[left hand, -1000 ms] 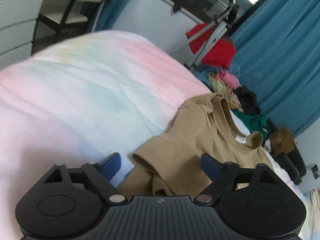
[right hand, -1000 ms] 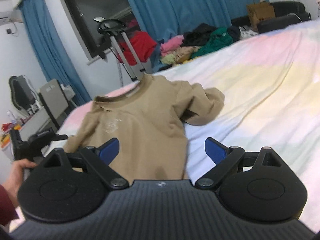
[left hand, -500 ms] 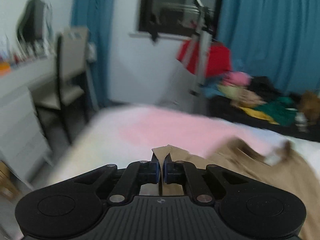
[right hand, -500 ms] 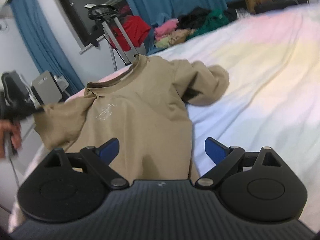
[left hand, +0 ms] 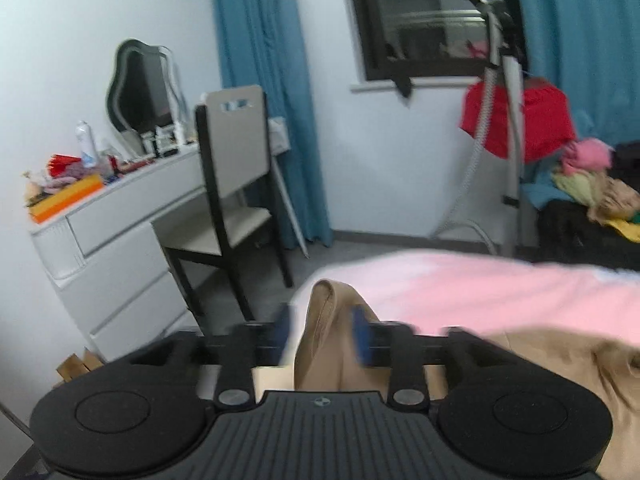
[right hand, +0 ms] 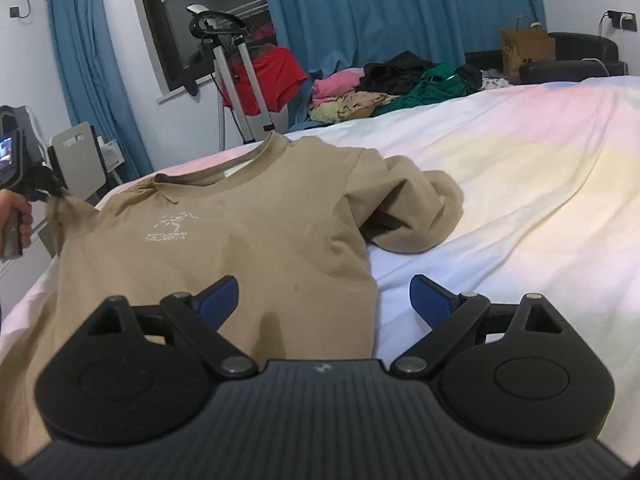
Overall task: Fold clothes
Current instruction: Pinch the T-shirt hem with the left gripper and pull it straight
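Tan cotton fills the gap between the left gripper's [left hand: 322,330] fingers in the left wrist view: a folded bit of the T-shirt's sleeve [left hand: 328,320] stands up between the blue pads. The fingers have just been opening and now stand part-way apart, blurred; the right pad seems to brush the cloth while the left one stands clear, so the cloth looks loose rather than pinched. Beyond lies the pink edge of the bed [left hand: 500,288], with a white dresser [left hand: 120,248] and a chair [left hand: 236,184] across the floor.

From the right wrist view, the T-shirt [right hand: 248,240] lies front-up on the bed [right hand: 520,200], collar toward the far edge and its small white logo showing. One sleeve is bunched in a heap at the right; the other is drawn out to the left, where a hand [right hand: 18,216] holds the left gripper [right hand: 54,193]. The right gripper [right hand: 324,298] hovers over the lower hem, fingers spread wide and empty.

Judging by its drape, the shirt is light, limp and not slippery; it will sag wherever unsupported. Hems, sleeve ends and shoulder seams look like the surest places to pinch.
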Motion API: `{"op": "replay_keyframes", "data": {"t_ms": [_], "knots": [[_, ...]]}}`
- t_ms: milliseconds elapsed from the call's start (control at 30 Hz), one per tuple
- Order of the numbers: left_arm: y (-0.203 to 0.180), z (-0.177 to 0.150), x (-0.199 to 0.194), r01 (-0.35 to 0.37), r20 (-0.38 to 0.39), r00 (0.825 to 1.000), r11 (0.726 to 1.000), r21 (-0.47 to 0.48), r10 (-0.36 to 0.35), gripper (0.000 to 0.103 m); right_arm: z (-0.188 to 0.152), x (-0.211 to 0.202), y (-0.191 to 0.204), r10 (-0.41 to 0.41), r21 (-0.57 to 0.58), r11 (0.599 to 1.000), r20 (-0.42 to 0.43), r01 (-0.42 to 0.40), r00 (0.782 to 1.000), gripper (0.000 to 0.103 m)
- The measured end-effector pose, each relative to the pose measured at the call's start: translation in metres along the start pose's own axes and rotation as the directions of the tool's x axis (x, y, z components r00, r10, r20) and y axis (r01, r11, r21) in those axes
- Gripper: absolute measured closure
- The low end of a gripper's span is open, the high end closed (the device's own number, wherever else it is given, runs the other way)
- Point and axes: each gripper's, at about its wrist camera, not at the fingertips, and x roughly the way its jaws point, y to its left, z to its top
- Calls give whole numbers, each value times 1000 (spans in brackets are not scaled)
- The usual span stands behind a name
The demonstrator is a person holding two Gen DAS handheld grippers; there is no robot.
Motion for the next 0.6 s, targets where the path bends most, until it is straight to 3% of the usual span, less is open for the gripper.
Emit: {"op": "replay_keyframes", "data": {"t_ms": [100, 200, 267, 367, 467, 500, 600], "knots": [[21, -28, -36, 99, -87, 991, 991, -88, -106, 50, -4, 1, 0, 13, -8, 1000, 0, -13, 1000, 9], [44, -63, -90, 189, -177, 962, 975, -119, -208, 48, -8, -5, 1, 31, -4, 1000, -7, -31, 1000, 9], [64, -93, -133, 248, -251, 930, 963, -108, -267, 52, -11, -11, 4, 51, -6, 999, -5, -51, 999, 9], [93, -141, -189, 306, -358, 876, 946, -104, -323, 50, -11, -24, 8, 72, -10, 997, 15, -72, 997, 9], [119, -190, -228, 320, -474, 807, 935, -152, -353, 46, -7, -43, 10, 86, -8, 996, 63, -85, 994, 9], [128, -202, -239, 314, -494, 796, 936, -158, -350, 46, -6, -50, 10, 84, -9, 996, 76, -83, 994, 9], [149, -228, -263, 308, -536, 769, 937, -166, -348, 32, -2, -76, 5, 85, 14, 996, 94, -87, 992, 9]]}}
